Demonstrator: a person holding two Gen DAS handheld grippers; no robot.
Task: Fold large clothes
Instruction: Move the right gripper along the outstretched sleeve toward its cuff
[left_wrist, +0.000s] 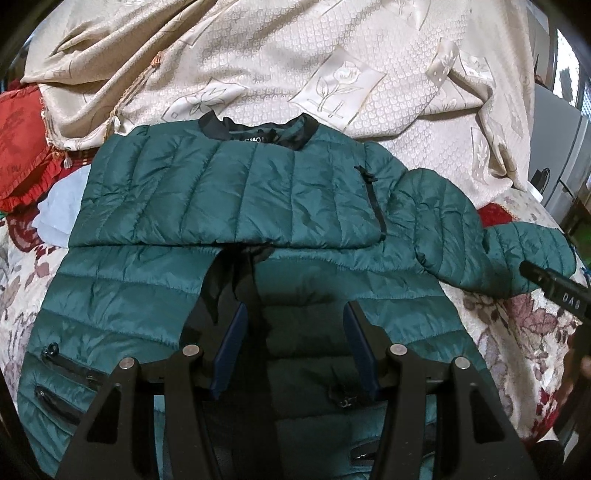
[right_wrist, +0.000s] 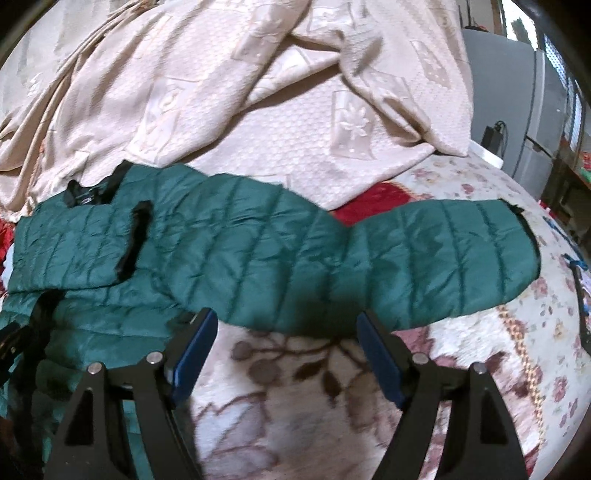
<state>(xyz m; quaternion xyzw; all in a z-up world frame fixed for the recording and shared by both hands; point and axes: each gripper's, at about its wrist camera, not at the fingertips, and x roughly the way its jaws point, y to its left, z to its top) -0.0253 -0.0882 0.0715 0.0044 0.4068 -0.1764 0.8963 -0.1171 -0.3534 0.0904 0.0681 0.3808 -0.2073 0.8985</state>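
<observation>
White letters "DAS" stood on the black body of the right gripper (left_wrist: 554, 291) at the edge of the left wrist view. A neck label (left_wrist: 255, 139) inside the green jacket's (left_wrist: 229, 192) black collar carried lettering too small to read.

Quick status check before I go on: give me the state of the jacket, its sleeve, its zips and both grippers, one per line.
green puffer jacket: lying flat on the bed, one side folded across the body.
right sleeve: stretched out sideways, not yet folded in.
pocket zips: closed, as far as visible.
left gripper: open, over the jacket's lower part, holding nothing.
right gripper: open, at the sleeve's near edge, holding nothing.
cream blanket: crumpled behind the jacket.
</observation>
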